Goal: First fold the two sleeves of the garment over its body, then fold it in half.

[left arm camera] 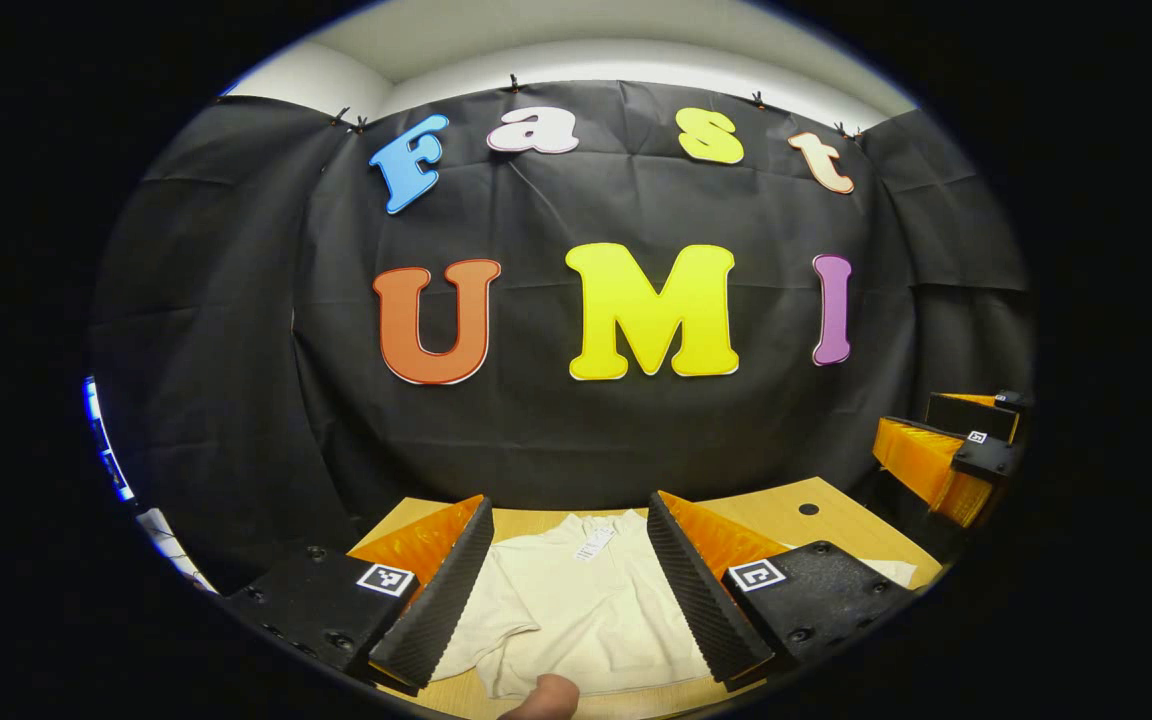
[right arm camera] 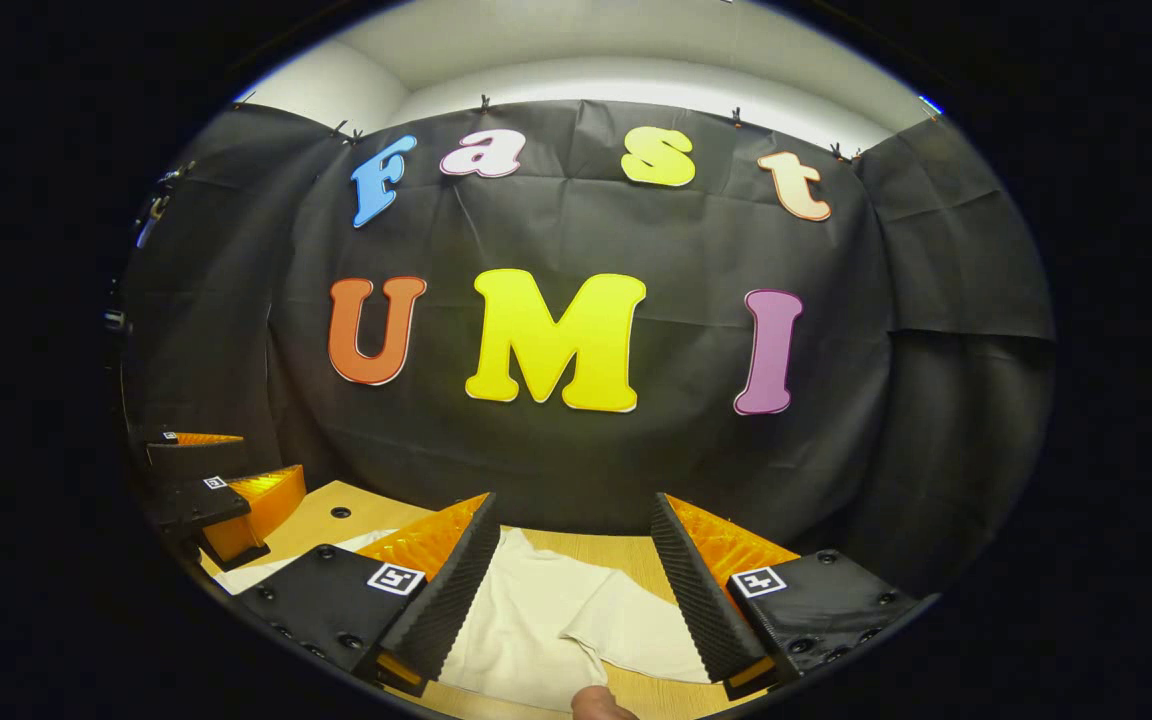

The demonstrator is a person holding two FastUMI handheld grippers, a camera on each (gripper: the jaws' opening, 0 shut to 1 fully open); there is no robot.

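A cream shirt (left arm camera: 576,610) lies flat on the wooden table (left arm camera: 816,520), low in the middle of the left gripper view. The left gripper (left arm camera: 571,590) hangs above it with its jaws wide apart, holding nothing. In the right gripper view, the right gripper (right arm camera: 576,590) is spread wide too, above a sleeve (right arm camera: 626,625) that lies slanted. Both stay up high, likely so each can come down on cloth.

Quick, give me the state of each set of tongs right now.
Left tongs: open, holding nothing, above the cream garment.
Right tongs: open, holding nothing, above the garment's sleeve.
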